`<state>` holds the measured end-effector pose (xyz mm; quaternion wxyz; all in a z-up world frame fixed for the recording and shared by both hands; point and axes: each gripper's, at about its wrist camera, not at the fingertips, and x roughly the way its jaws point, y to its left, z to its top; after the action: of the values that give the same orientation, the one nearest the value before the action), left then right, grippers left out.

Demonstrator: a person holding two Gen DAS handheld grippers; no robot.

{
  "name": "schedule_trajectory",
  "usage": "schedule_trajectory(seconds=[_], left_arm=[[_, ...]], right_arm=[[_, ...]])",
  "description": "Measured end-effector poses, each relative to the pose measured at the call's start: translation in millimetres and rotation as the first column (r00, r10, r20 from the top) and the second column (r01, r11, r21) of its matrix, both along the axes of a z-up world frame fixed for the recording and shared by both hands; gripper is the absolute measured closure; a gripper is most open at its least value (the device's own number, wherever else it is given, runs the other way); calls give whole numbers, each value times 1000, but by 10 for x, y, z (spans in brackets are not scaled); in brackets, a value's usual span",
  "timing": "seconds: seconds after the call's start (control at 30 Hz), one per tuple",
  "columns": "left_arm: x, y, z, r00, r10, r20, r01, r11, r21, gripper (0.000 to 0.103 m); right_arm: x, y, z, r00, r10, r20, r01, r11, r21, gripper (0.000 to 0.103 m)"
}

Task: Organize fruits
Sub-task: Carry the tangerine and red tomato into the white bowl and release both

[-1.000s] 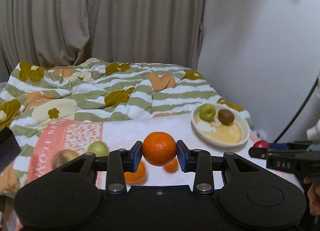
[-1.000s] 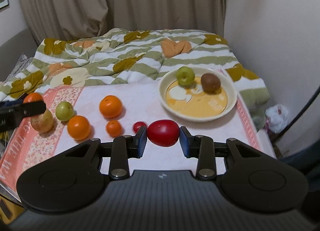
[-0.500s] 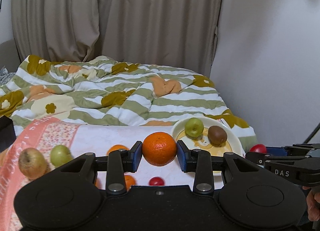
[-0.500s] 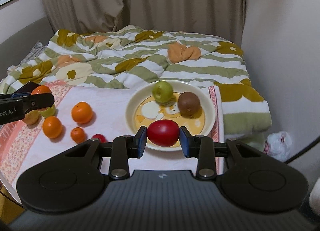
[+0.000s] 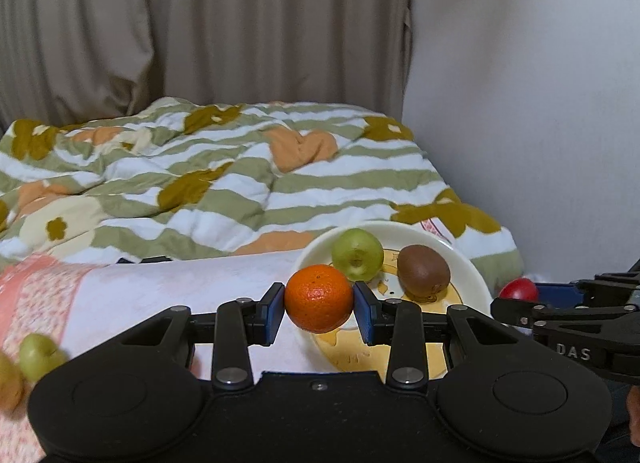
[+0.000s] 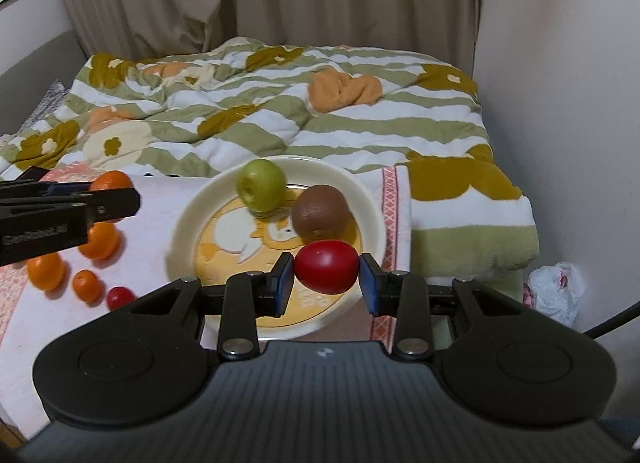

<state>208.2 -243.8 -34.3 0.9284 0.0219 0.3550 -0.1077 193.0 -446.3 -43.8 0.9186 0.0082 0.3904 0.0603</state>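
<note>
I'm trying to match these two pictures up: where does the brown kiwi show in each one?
Left wrist view: the kiwi lies right of centre, on the plate, right of the green apple.
Right wrist view: the kiwi sits at centre, just above the held red tomato.
Shared landmark: the green apple beside it on the cream plate.

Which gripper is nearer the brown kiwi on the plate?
Right. The right gripper, holding a red tomato, sits just in front of the brown kiwi; the left gripper hangs further left.
</note>
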Motion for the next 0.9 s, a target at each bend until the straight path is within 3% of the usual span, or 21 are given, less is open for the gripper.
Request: schedule_trajectory(seconds=[0.33, 0.7, 0.77, 0.83, 0.9], left_arm=[[533, -219, -394, 990, -114, -78, 120, 989, 82, 63], [715, -400, -640, 968, -217, -124, 237, 954, 182, 62], [695, -404, -639, 967, -228, -118, 247, 950, 189, 48], [670, -400, -623, 966, -234, -110, 251, 950, 187, 25], [620, -379, -578, 966, -239, -94, 253, 949, 190, 19]], right_arm=[[253, -77, -247, 996, -68, -53, 69, 997, 20, 52], [358, -205, -243, 990, -123, -62, 124, 992, 17, 52], [351, -222, -231, 990, -129, -58, 130, 991, 16, 52], [344, -239, -215, 990, -133, -55, 134, 991, 17, 52], [338, -258, -191, 990, -134, -50, 135, 991, 17, 52]])
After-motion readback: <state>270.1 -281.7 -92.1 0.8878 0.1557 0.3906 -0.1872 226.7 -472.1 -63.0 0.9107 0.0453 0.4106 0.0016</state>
